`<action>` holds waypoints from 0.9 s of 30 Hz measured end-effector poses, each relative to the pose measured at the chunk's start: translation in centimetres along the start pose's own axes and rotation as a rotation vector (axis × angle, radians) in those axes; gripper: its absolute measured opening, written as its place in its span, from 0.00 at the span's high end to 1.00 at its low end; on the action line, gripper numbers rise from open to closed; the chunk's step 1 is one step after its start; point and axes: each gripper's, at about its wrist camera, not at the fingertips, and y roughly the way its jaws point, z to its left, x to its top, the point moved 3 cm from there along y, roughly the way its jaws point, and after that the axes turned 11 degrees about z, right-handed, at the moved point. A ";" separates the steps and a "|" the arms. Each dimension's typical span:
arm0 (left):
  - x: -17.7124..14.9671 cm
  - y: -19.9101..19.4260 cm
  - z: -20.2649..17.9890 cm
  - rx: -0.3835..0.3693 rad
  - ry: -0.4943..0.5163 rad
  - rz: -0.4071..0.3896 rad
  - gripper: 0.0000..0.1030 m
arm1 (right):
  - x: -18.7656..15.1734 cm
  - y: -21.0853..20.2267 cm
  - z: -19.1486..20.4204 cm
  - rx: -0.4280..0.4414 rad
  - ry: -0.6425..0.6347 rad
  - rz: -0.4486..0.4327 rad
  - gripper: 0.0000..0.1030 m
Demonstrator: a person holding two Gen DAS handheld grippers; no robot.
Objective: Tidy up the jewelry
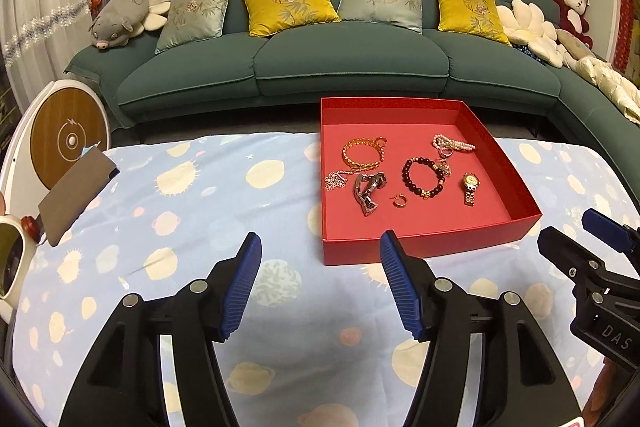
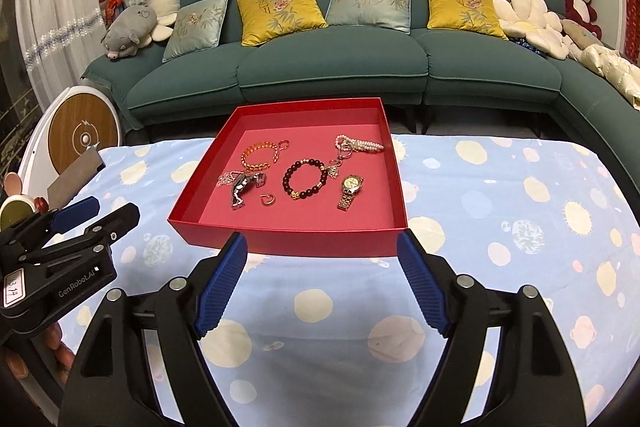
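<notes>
A shallow red box (image 1: 424, 245) (image 2: 288, 241) stands on a table under a blue spotted cloth. Inside lie a gold bangle (image 1: 361, 154) (image 2: 258, 155), a dark bead bracelet (image 1: 423, 177) (image 2: 307, 179), a gold watch (image 1: 471, 188) (image 2: 350, 191), a steel watch band (image 1: 368, 193) (image 2: 244, 189), a pearl strand (image 1: 454, 143) (image 2: 360, 143) and a small gold ring (image 1: 399, 201) (image 2: 267, 199). My left gripper (image 1: 318, 247) is open over the cloth, near the box's front left corner. My right gripper (image 2: 322, 245) is open just before the box's front wall. Neither holds anything.
A brown pouch (image 1: 76, 195) (image 2: 76, 175) lies at the table's left edge beside a round white and wood appliance (image 1: 68, 143). A green sofa (image 1: 304, 63) with cushions and plush toys fills the background. Bare cloth (image 2: 520, 227) stretches right of the box.
</notes>
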 end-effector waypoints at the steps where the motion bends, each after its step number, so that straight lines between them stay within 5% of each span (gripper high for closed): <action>1: -0.1 0.2 0.0 -0.001 -0.002 0.006 0.42 | 0.0 0.1 0.0 -0.001 0.001 0.003 0.27; 27: -1.2 0.1 -1.2 0.007 0.046 0.004 0.30 | -0.5 0.1 1.9 -0.017 -0.057 -0.005 0.24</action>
